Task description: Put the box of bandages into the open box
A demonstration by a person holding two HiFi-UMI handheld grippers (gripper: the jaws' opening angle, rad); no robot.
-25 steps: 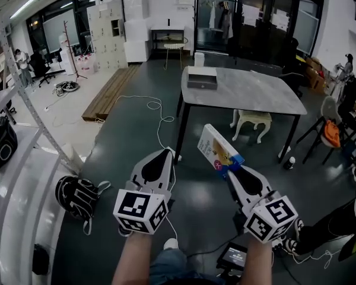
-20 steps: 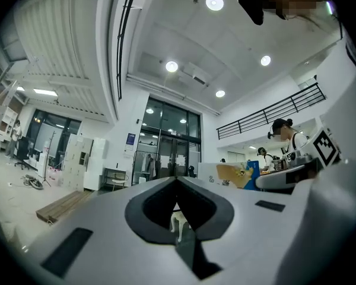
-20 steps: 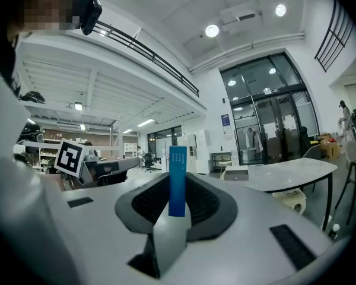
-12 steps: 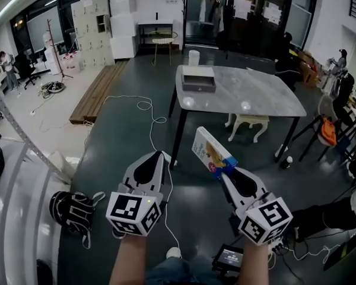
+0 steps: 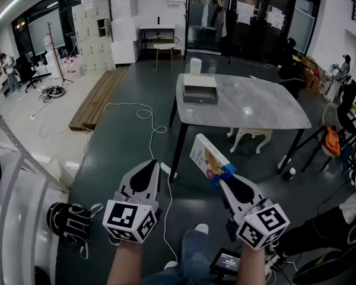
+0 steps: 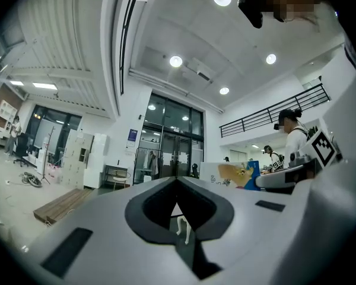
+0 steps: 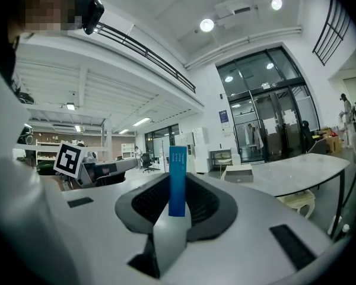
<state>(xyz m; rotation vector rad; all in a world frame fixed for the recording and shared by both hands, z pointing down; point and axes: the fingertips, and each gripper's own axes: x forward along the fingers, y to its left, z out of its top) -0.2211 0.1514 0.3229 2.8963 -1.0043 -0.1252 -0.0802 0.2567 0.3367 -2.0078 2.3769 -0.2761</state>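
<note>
Head view shows my right tool [image 5: 223,172] clamped on the box of bandages [image 5: 206,156], held in the air short of the counter [image 5: 267,108]. My left tool [image 5: 149,166] is closed and empty. This looks like the carry step: next I need to reach the open box [image 5: 200,91] and lower the bandages in.

I can't see inside the open box [image 5: 200,91] at the table's [image 5: 267,103] far left corner. Its near wall hides what is in it. The bandage box's [image 5: 209,158] low end is hidden in the right gripper [image 5: 225,176], and its print is too small for me to read. In the right gripper view I only see its thin blue edge [image 7: 177,180]. A person [image 5: 351,205] is cut off by the head view's right edge. The screen [image 5: 227,261] at the bottom is too small to read.
</note>
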